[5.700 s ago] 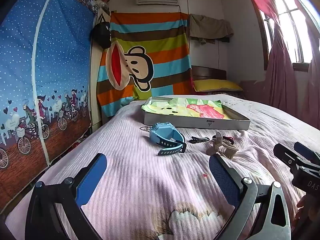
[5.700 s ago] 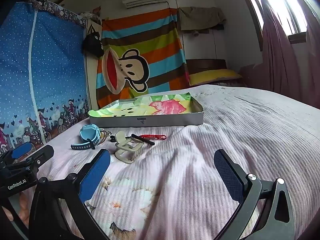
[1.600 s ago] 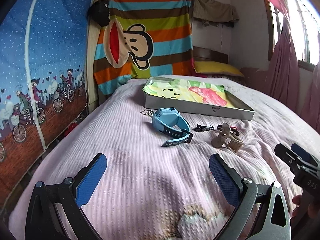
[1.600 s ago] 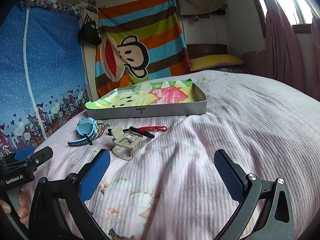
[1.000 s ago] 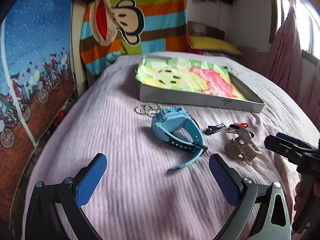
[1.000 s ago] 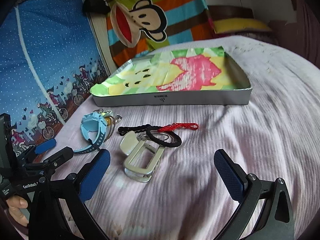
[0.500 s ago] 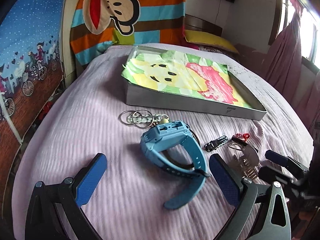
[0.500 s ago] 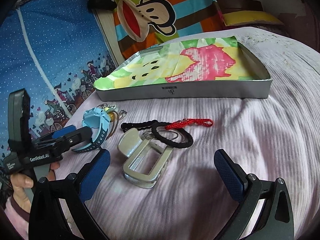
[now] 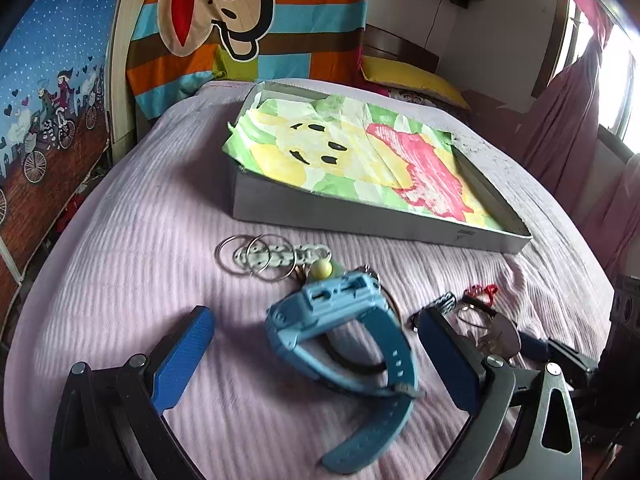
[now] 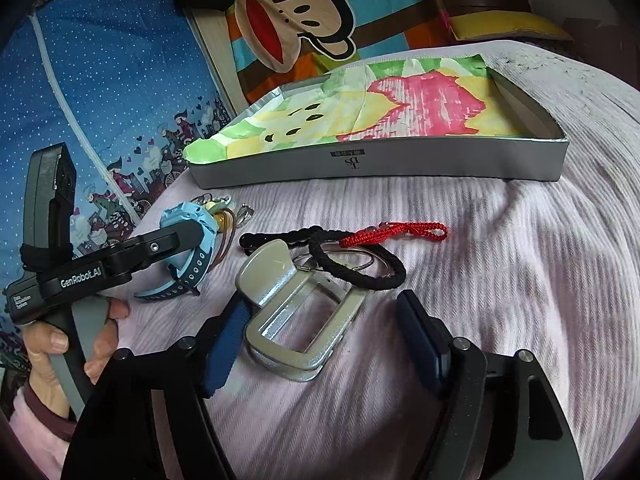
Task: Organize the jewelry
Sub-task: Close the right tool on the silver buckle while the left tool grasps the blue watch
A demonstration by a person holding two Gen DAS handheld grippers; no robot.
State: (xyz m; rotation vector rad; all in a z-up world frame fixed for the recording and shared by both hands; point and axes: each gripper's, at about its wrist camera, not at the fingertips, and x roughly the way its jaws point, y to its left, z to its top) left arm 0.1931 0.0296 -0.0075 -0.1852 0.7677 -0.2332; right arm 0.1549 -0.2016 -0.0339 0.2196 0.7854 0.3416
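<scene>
With both jaws spread wide, the left hand-held gripper (image 9: 316,360) straddles the blue watch (image 9: 344,336) on the bed (image 10: 520,260) near the tray (image 10: 380,166), and squeezing its springy strap could flick it away.

Blue watch (image 9: 340,336) on its side on the bedspread, strap curled. Beside it: key rings (image 9: 256,258), silver hair claw (image 10: 296,320), black hair tie (image 10: 356,264), red cord (image 10: 396,232). Grey tray (image 10: 400,164) behind, paper-lined.

Left gripper (image 10: 188,236) hides part of watch (image 10: 192,248).
</scene>
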